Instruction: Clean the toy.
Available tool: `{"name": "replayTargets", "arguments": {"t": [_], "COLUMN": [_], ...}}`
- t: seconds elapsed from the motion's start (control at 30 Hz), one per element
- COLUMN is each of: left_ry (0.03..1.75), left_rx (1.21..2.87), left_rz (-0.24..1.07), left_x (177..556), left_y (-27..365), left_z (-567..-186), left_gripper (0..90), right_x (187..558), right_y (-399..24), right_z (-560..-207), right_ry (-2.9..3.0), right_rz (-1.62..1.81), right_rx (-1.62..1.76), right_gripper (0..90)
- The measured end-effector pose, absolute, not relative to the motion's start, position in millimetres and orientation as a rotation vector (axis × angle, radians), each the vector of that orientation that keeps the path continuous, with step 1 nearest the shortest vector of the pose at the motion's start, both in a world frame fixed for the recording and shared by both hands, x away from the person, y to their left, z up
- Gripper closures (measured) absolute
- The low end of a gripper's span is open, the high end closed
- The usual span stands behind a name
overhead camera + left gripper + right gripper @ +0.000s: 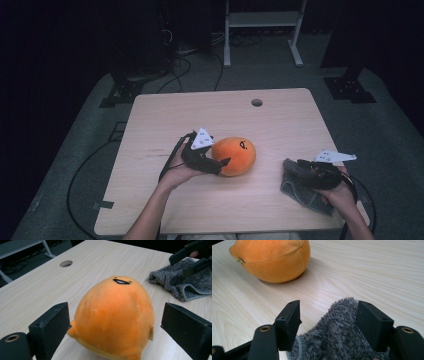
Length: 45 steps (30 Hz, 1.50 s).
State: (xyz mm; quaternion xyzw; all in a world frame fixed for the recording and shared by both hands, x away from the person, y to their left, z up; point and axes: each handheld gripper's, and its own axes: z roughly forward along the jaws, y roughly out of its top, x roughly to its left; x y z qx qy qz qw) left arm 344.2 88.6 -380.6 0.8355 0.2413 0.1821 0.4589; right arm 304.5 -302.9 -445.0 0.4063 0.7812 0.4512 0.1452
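An orange plush toy (235, 155) with a small black mouth lies near the middle of the wooden table (200, 110). My left gripper (225, 167) stands at its left side. In the left gripper view the jaws of that gripper (116, 315) straddle the plush (115, 302), open, with a gap at the right jaw. A grey fuzzy cloth (300, 192) lies at the front right. My right gripper (299, 170) rests over it. In the right gripper view its jaws (329, 306) stand open on either side of the cloth (337, 335), and the plush (274, 257) shows farther off.
A round cable hole (256, 102) sits near the table's far edge. Cables trail from both grippers off the front edge. On the dark floor behind the table stand a white frame (262, 20) and black stand feet (350, 90).
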Motion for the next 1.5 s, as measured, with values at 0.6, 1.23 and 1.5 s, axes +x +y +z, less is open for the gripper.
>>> {"name": "replayTargets", "arguments": {"t": [0.6,1.23,1.5], "left_ry": [0.661,0.696,0.742], "left_rx": [2.008,2.032,2.024], "left_rz": [0.464,0.451,0.436], "left_x": [334,320,313], "left_y": [121,144,155], "left_z": [-389,-417,-433], "left_gripper": [4.2,3.0,3.0], "right_x": [302,300,303], "right_y": [-295,-304,-302], "right_z": [-445,-440,-444], "right_ry": [2.271,2.223,2.239], "right_rz": [1.285,1.307,1.287], "right_rx": [1.142,1.165,1.165], "right_gripper": [34.8,35.2,35.5]}}
